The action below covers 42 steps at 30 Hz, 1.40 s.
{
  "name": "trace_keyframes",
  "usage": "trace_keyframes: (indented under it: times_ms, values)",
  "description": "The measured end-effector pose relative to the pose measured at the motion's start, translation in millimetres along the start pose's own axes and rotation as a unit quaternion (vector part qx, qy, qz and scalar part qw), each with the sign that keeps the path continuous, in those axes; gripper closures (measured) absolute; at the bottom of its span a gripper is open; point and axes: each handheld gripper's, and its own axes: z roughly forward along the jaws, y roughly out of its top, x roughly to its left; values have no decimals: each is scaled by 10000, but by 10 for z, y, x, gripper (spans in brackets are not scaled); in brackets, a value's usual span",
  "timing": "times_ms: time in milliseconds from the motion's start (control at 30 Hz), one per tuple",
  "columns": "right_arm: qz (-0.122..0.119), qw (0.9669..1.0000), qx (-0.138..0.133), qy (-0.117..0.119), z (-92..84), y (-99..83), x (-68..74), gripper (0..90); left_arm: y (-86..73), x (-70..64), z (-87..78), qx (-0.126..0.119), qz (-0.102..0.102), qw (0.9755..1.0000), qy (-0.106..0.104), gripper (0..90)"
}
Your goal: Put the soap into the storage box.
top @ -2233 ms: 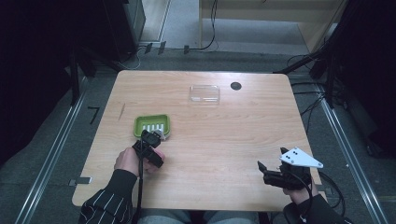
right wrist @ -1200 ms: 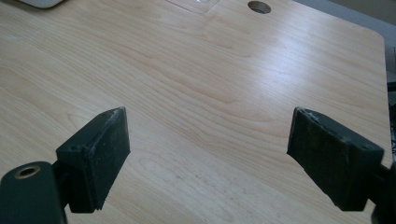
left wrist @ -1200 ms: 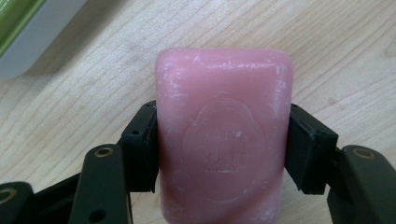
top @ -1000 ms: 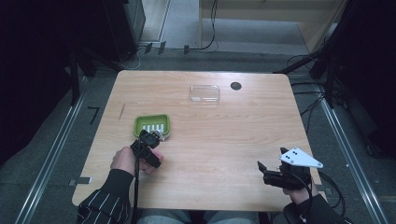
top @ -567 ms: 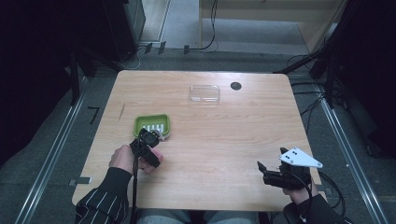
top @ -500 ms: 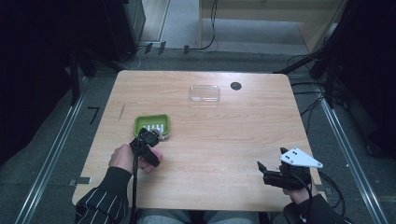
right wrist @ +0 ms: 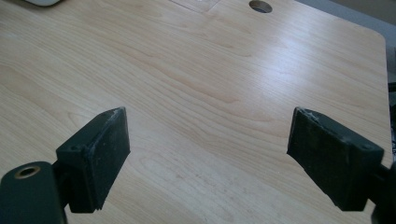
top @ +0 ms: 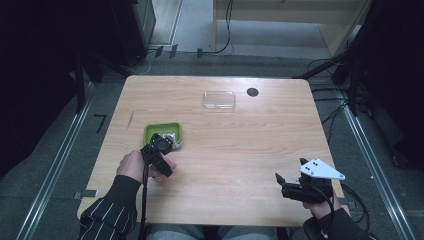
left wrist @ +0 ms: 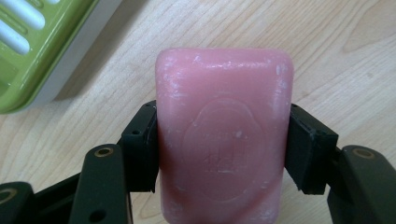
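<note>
An oval emblem with raised characters is pressed into the pink soap bar (left wrist: 224,140), but nothing can be read.

Pink soap (left wrist: 224,140) cut off below (stamped lettering unreadable).

soap bar (left wrist: 224,144): looking waxy, pink, scuffed matt; soap dish (left wrist: 28,51): showing glossy green plastic; table (right wrist: 196,84): showing smooth pale wood grain

black two-jaw left gripper (top: 162,142), cable trailing past a pinstriped dark sleeve (top: 107,212); right gripper (top: 281,181) carries a white screw-dotted plate.
</note>
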Motion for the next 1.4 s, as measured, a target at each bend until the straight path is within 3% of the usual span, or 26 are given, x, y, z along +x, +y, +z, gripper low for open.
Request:
trace_keyframes:
  times_ms: [1400]
  values:
    - [0,10000,16,-5,2,2,5,138,250,108,-194,44,203,9998,-37,388]
